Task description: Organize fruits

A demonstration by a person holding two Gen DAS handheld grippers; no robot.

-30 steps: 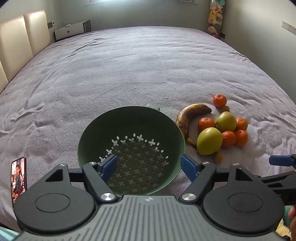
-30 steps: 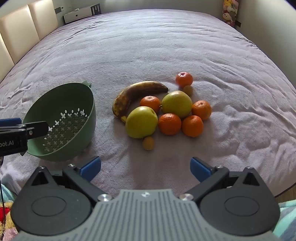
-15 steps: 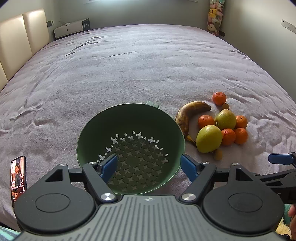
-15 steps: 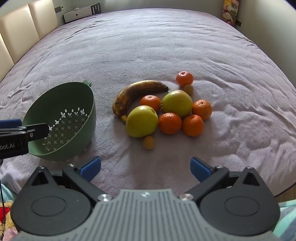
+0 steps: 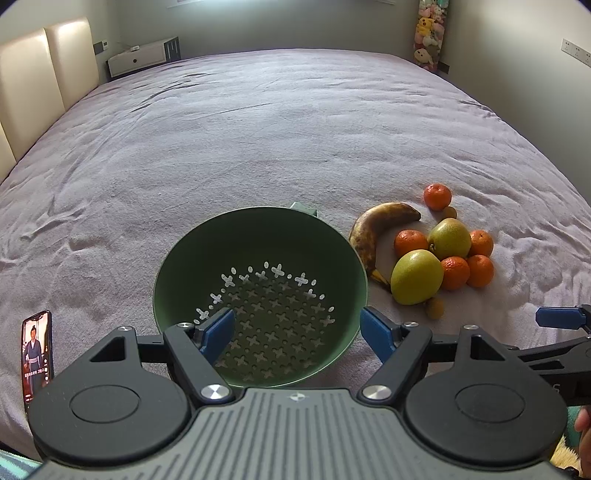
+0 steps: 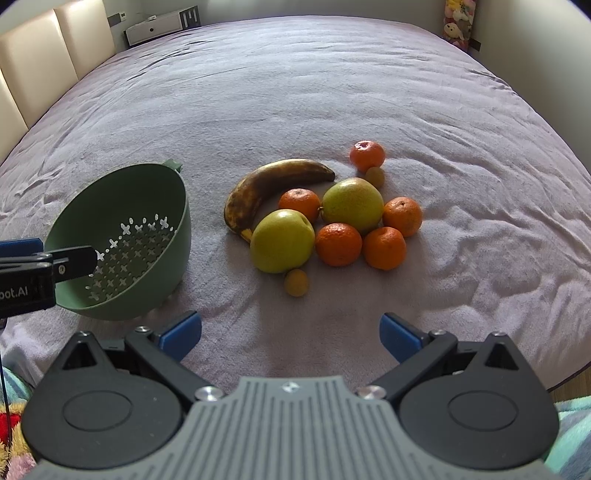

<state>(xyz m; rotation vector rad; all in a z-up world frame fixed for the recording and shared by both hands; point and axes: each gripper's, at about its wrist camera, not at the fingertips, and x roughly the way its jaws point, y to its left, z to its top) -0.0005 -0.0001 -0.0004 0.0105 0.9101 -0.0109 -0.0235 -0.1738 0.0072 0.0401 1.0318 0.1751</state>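
Observation:
An empty green colander (image 5: 258, 295) lies tilted on the purple bedspread, its opening facing my left gripper (image 5: 297, 330). That gripper is open, with its blue pads level with the near rim. To the right lies a fruit pile: a browned banana (image 6: 266, 188), two green apples (image 6: 282, 240) (image 6: 352, 203), several mandarins (image 6: 338, 243) and two small yellow fruits (image 6: 296, 282) (image 6: 375, 175). My right gripper (image 6: 291, 334) hangs open and holds nothing, a short way in front of the pile. The left gripper's finger (image 6: 74, 262) overlaps the colander (image 6: 122, 240) in the right wrist view.
A phone (image 5: 37, 354) with a lit screen lies on the bed at the near left. Cream headboard panels (image 5: 37, 74) and a white cabinet (image 5: 144, 59) stand at the far left, plush toys (image 5: 430, 33) in the far right corner. The bed edge (image 6: 569, 376) runs near right.
Both views have drifted only slightly. The colander and fruit lie where they were, and both grippers stay open.

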